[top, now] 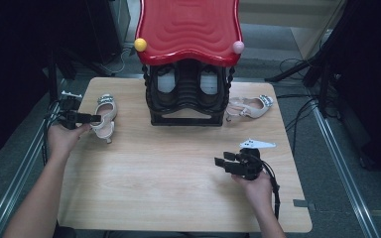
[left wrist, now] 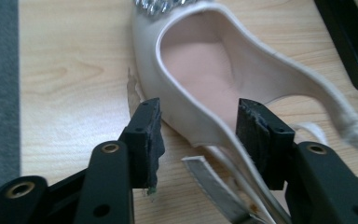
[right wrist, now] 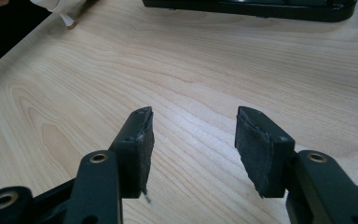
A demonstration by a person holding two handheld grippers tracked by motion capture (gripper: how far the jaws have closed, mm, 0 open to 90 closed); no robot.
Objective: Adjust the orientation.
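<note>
Standing at the table's [top: 178, 173] far edge, the red-topped black rack [top: 188, 94] seems to hold pale things, too dim to name. Left gripper [top: 95, 118], jaws wide, straddles the left sandal's [left wrist: 205, 70] heel side. Right gripper [top: 219, 162] gapes, empty. Another sandal [top: 250, 106] lies beside the rack

Black shoe rack [top: 186, 101] with red wavy top, second pale shoe [top: 250, 106] beside it, wooden table [top: 178, 178]

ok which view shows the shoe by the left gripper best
The left gripper view: the cream shoe is close up, its heel end between the open jaws of the left gripper. The high view shows it small at the table's left; the right gripper view catches just a corner of it.
</note>
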